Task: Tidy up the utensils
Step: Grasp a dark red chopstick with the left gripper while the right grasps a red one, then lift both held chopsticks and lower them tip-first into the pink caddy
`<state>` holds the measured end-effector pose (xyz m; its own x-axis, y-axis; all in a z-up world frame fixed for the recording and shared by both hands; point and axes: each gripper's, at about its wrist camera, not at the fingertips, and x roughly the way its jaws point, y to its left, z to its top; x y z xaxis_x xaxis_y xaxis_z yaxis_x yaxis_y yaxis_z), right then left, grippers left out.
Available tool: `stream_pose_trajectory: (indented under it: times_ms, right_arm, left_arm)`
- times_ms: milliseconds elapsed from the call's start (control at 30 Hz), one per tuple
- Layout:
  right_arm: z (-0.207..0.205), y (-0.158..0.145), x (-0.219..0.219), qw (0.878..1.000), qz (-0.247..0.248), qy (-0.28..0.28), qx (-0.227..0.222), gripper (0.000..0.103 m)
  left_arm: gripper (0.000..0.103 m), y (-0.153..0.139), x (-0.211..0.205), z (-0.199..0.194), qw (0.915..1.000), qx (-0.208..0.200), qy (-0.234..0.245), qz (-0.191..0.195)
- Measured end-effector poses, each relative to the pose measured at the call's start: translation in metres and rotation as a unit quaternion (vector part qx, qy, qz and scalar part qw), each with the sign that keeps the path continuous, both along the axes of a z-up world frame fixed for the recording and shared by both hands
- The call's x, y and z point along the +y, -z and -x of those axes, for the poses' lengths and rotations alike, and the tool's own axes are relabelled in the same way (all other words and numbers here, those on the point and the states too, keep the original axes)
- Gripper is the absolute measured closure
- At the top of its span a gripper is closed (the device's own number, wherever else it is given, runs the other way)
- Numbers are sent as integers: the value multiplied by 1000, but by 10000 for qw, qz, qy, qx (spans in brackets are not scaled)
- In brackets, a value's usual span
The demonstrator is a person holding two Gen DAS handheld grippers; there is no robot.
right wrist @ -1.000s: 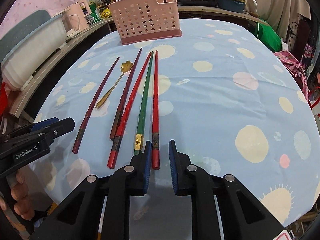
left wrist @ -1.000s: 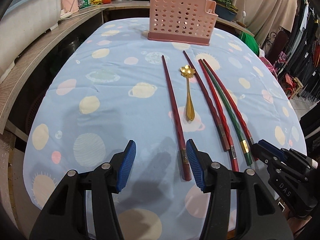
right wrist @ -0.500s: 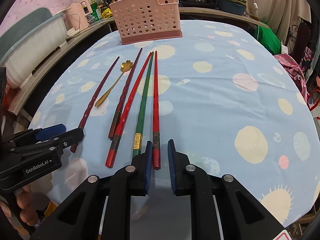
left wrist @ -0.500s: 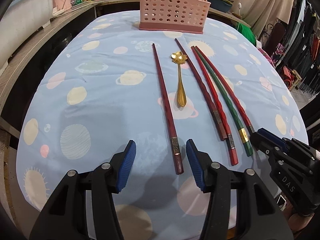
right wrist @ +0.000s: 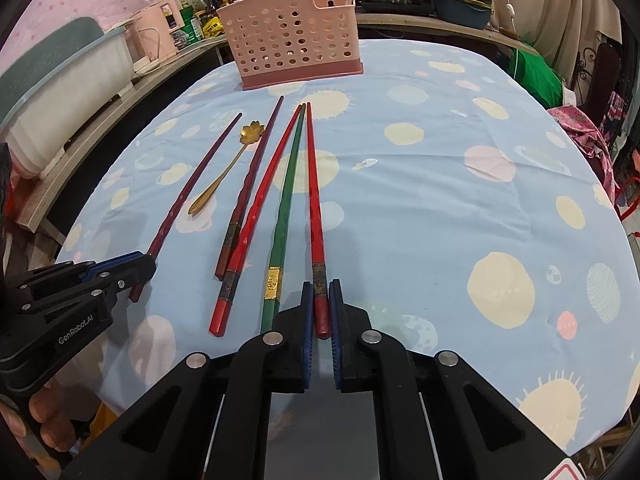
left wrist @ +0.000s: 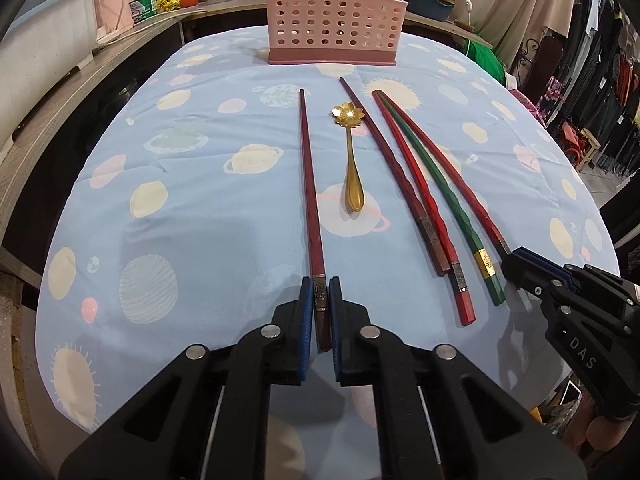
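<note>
Dark red chopstick (left wrist: pixel 310 184) is lying flat on the bench (left wrist: pixel 192 216), pointing at the pink holder (left wrist: pixel 334 14), thin tip toward it, thick banded end toward the camera. Left tool (left wrist: pixel 321 312) is pinching that thick end, blue pads pressed onto both sides just behind the metal band, likely because the butt is the fattest, easiest place to grab. Right tool (right wrist: pixel 321 314) is doing the same on the bright red chopstick (right wrist: pixel 313 208), the one lying farthest right of the holder's centreline, pads pressed onto its butt end, stick still resting on the cloth. Neither stick is looking lifted yet; both seem to be at the grasp stage before going to the holder. Between the two gripped sticks, all fanning back from the holder: gold spoon (left wrist: pixel 351 160) with a flower-shaped bowl nearest the holder, a second dark red chopstick (left wrist: pixel 394 172), another red chopstick (left wrist: pixel 420 200), and a green chopstick (left wrist: pixel 440 196) with a gold band near its thick end. Sticks are faceted or twisted along the shaft, glossy, so slip under a light pinch is a risk. Holder is standing upright at the far end of the bench, perforated walls, one stepped taller section; its contents are hard to tell from here.
</note>
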<state>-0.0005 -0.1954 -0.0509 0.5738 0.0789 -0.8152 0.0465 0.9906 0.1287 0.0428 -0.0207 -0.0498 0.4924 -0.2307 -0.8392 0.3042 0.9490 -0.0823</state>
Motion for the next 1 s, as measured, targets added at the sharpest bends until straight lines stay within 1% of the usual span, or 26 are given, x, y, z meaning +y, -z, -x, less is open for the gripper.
stream_pose_trajectory:
  times_ms: [167, 267, 400, 600, 867, 1000]
  right_arm:
    - [1, -4, 0, 10000, -46, 1, -24, 96]
    - [2, -12, -1, 9999, -72, 1, -118, 96]
    - [2, -31, -5, 9994, -144, 39, -322, 96]
    - [-3, -67, -15, 9973, -265, 117, -677, 96]
    - [-24, -122, -32, 9909, -419, 218, -1257, 96]
    - [-40, -147, -37, 9866, -397, 217, -1565, 96]
  left_arm:
    - [96, -5, 4, -1, 10000, -11, -67, 55]
    - [96, -12, 7, -2, 9998, -33, -128, 118]
    - [96, -27, 12, -4, 9996, -105, -191, 205]
    - [96, -61, 21, -15, 9981, -304, -289, 441]
    - [96, -117, 30, -38, 9938, -815, -388, 647]
    - [96, -141, 32, -56, 9911, -1025, -453, 725]
